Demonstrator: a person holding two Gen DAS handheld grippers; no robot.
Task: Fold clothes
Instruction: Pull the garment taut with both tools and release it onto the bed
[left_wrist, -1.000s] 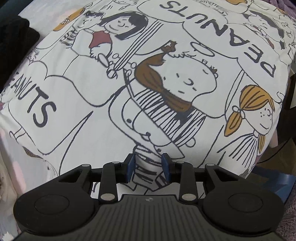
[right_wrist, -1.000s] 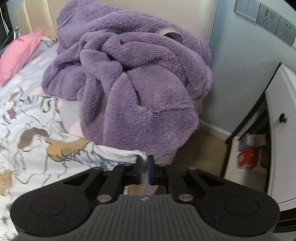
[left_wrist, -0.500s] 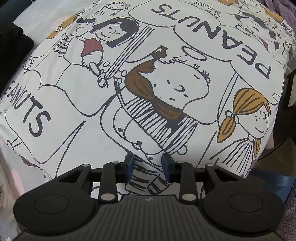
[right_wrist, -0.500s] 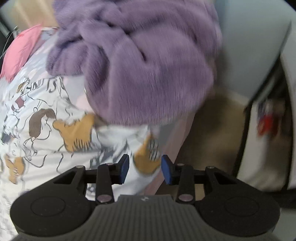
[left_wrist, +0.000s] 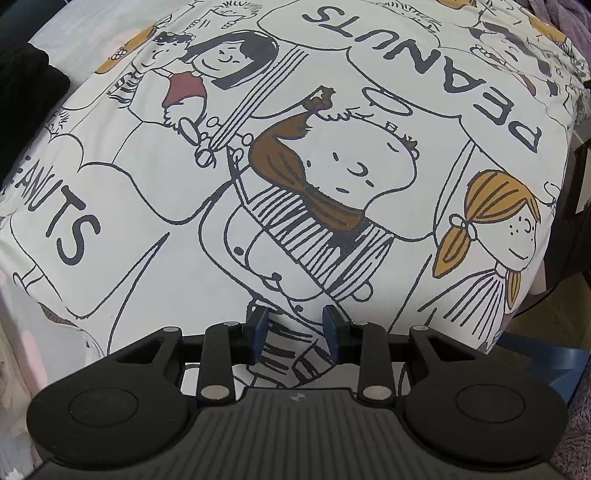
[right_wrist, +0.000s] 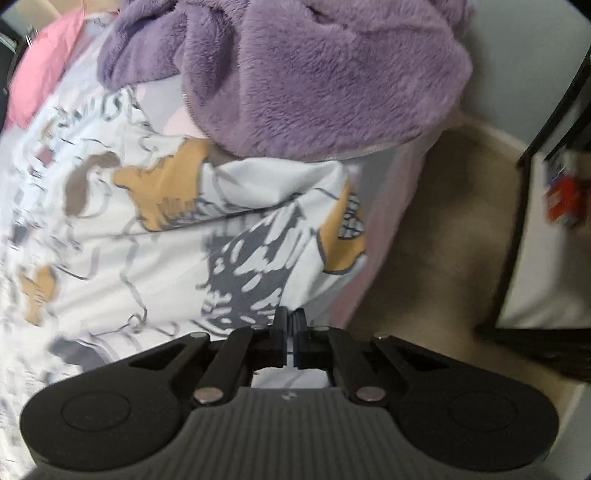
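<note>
A white cartoon-print garment (left_wrist: 332, 166) with "PEANUTS" lettering lies spread flat and fills the left wrist view. My left gripper (left_wrist: 295, 328) points down over its near edge, blue pads apart, with the print showing between them and nothing pinched. In the blurred right wrist view the same garment (right_wrist: 147, 258) ends in a rumpled corner by the bed's side. My right gripper (right_wrist: 290, 321) sits at that corner with its jaws together on the cloth's edge.
A fluffy purple fleece (right_wrist: 314, 74) is heaped beyond the garment, and a pink pillow (right_wrist: 40, 85) lies at the far left. Beige carpet (right_wrist: 424, 240) and a white cabinet (right_wrist: 546, 258) are to the right. Black cloth (left_wrist: 26, 81) lies at the left view's upper left.
My right gripper tipped down from the purple fleece to the garment's corner, opened, then shut on the edge. In the left view the print slid slightly toward the far edge.
</note>
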